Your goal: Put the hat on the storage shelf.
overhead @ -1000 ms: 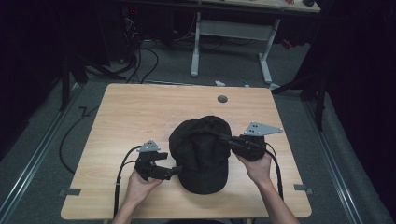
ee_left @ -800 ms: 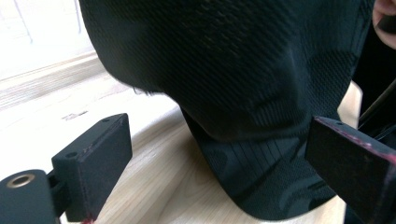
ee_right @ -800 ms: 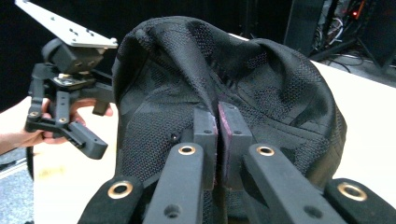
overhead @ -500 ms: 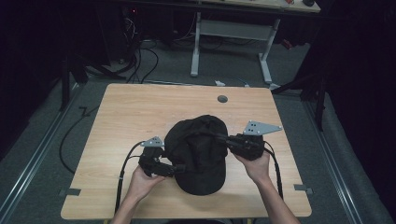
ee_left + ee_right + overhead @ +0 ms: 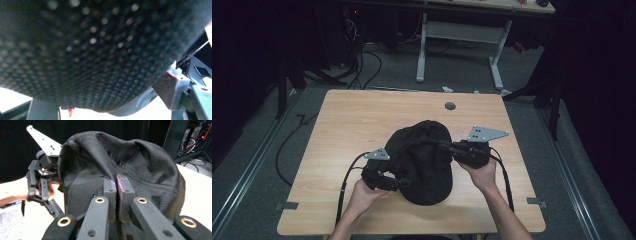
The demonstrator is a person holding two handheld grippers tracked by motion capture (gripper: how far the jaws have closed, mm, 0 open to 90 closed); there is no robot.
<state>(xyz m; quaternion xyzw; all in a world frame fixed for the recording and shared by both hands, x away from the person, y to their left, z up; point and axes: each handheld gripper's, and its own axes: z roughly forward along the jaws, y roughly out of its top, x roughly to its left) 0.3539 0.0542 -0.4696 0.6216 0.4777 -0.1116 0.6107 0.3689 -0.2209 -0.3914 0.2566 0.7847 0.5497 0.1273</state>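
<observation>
The black mesh cap (image 5: 424, 160) sits on the near half of the tabletop (image 5: 347, 125), held from both sides. Your right hand-held gripper (image 5: 116, 185) has its jaws pressed together on a fold of the fabric, so keep that pinch firm and level. Your left hand-held gripper (image 5: 399, 183) meets the cap's near-left edge; I cannot tell whether its jaws are closed there. Lift the 2 sides evenly so the mesh doesn't slip or twist.
</observation>
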